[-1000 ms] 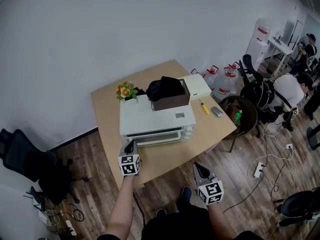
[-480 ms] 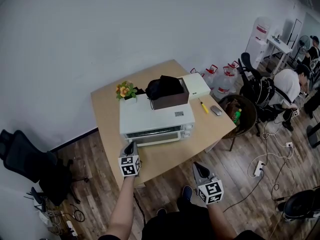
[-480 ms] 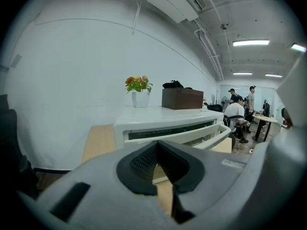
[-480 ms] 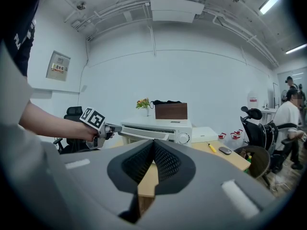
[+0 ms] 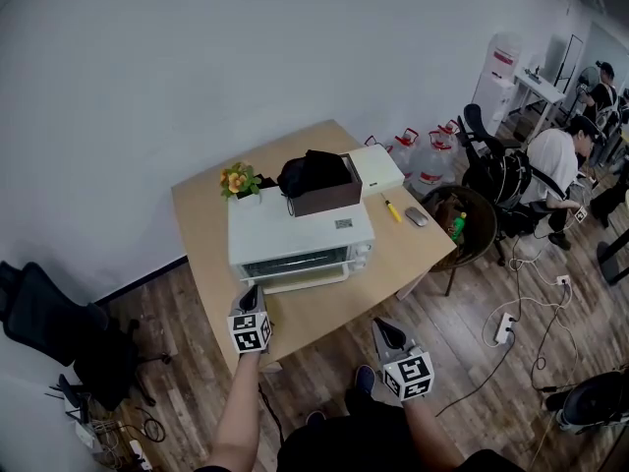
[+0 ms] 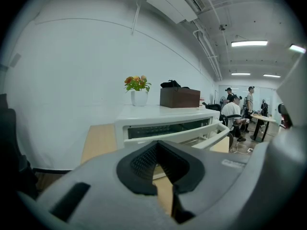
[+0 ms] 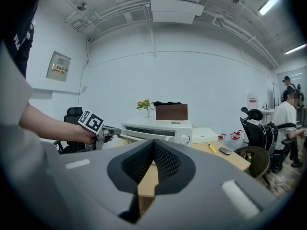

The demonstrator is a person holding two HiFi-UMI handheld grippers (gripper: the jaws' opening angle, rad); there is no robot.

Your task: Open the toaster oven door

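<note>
While both grippers hang short of it, the white toaster oven (image 5: 300,234) sits mid-worktop (image 5: 319,311). Its long axis runs left to right and its door (image 5: 295,262) faces the person. The left gripper (image 5: 250,294) points at the door's left end, fingers closed tip to tip on nothing. The right gripper (image 5: 379,325) is by the worktop's near edge, fingers likewise pressed together, empty. A brown box (image 5: 329,197) rests on the oven's top.

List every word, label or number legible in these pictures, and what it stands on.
Nothing here can be read outright.
Wall sign: print too small to read.
Sticker on top of the toaster oven: too small to read.
Marker cubes: black-and-white squares only, no letters.
</note>
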